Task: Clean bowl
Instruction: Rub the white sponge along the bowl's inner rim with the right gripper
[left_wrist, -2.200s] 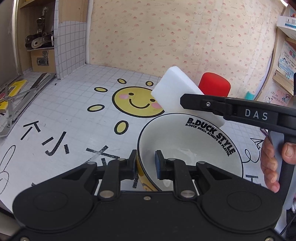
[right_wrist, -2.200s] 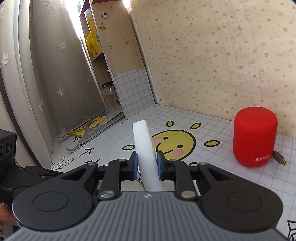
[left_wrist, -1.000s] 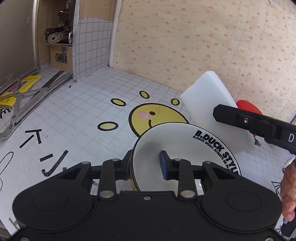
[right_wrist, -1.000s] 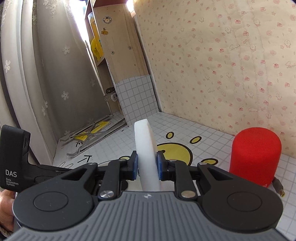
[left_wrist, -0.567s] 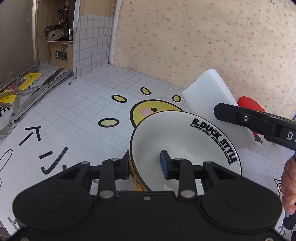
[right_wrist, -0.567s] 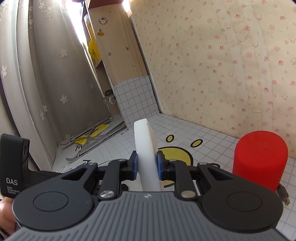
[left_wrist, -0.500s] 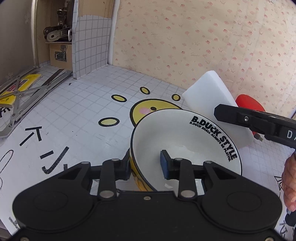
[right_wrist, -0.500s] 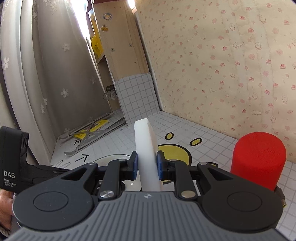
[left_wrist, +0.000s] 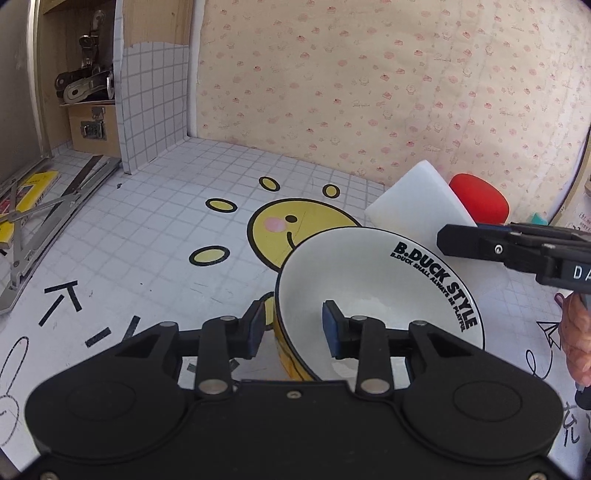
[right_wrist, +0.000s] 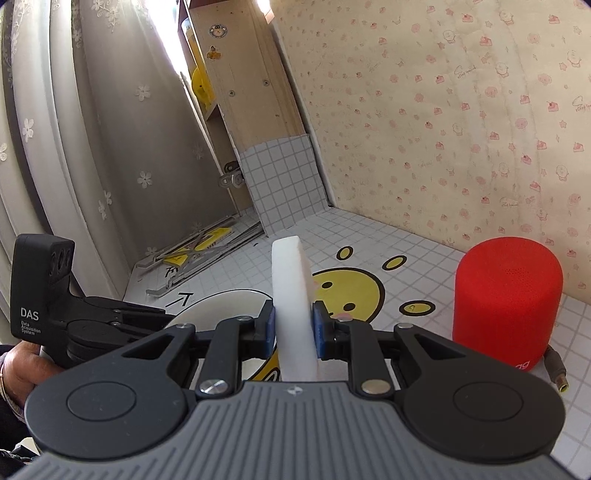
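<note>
Since a moment ago the bowl has tipped further toward three o'clock, left gripper pinching its rim; right gripper clamps the white sponge. Smiley-printed grid tabletop, red speaker at two o'clock.

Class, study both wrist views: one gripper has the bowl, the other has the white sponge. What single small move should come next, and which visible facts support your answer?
Probably lower the right gripper so the white sponge goes down into the bowl. The left gripper is shut on the bowl's near rim and holds it tilted, white inside exposed, while the sponge hangs beyond the far rim, apparently not touching it.
</note>
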